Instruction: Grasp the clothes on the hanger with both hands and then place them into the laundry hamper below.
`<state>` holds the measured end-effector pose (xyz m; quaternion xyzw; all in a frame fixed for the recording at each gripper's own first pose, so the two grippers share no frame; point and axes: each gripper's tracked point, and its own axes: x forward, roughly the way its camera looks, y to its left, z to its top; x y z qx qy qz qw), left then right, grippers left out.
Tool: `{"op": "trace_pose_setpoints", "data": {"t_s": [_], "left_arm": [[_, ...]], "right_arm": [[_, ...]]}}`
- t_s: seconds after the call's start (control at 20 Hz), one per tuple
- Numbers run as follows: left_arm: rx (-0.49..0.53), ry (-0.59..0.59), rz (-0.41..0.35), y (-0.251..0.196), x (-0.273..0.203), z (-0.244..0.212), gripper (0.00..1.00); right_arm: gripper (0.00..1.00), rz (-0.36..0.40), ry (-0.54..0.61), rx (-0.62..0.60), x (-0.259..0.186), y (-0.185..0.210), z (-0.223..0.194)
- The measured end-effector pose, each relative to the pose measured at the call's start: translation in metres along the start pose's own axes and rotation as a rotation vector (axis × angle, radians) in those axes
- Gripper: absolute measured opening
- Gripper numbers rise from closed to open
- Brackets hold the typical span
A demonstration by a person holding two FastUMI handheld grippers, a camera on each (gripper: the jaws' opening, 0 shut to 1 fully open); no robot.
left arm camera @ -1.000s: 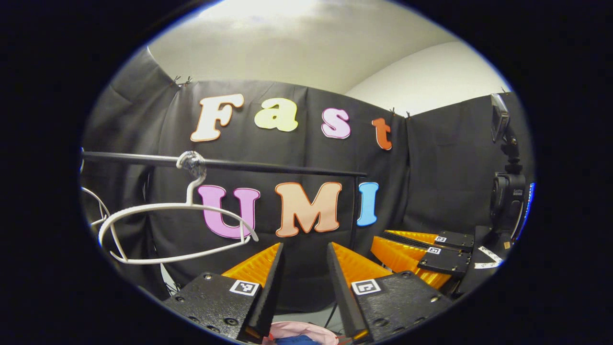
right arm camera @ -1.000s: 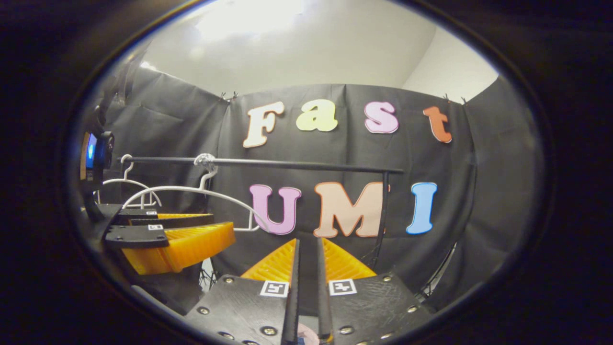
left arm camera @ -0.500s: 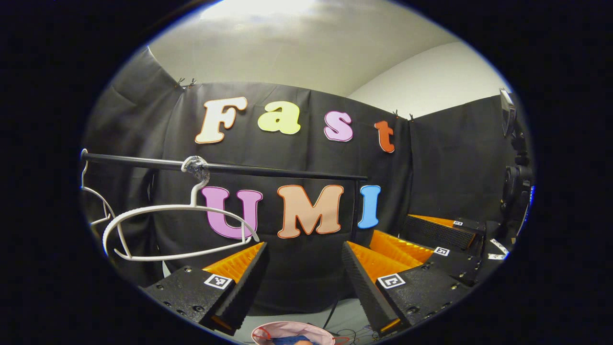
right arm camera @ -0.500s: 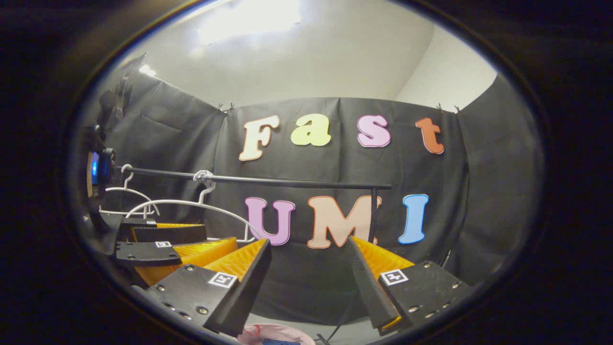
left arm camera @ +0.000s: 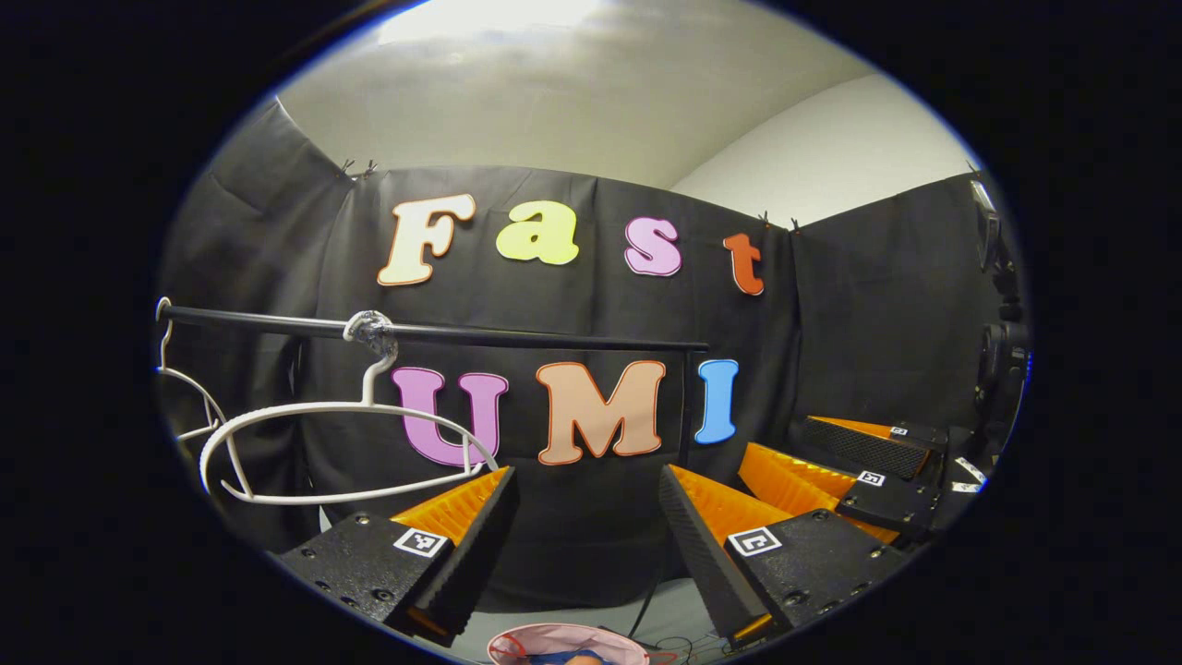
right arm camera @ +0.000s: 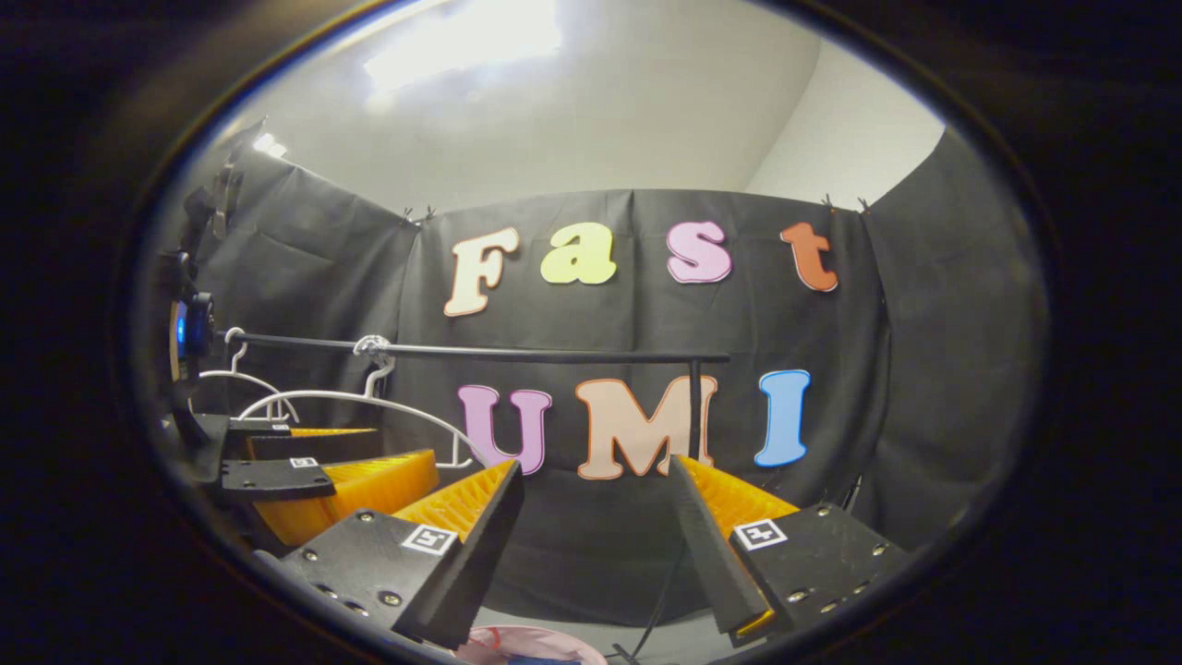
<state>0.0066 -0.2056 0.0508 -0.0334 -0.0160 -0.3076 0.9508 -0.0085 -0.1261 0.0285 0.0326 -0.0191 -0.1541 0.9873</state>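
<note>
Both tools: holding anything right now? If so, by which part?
Nothing is held. The left tool and right tool both stand open with bare gaps. The white hanger hangs bare on the rail.

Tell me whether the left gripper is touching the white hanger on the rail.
Apart. In the left gripper view the left gripper stands open with black cloth between its fingers, and the white hanger hangs bare off to the side, clear of the nearer fingertip.

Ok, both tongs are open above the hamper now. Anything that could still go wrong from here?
Two risks. The white hanger hangs bare on the black rail right beside the left tongs; lifting carelessly could snag it. The right tongs sit close to the left tongs, so they might bump. The pink laundry hamper barely shows, so I cannot confirm the blue garment lies fully inside.
</note>
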Motion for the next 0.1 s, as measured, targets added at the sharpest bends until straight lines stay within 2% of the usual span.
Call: {"op": "trace_pose_setpoints", "data": {"t_s": [0.1], "left_arm": [[0.002,-0.002,-0.002,-0.0086,0.0027,-0.0016,0.92]], "right_arm": [[0.93,-0.010,0.000,0.000,-0.0042,-0.0096,-0.0016]]}}
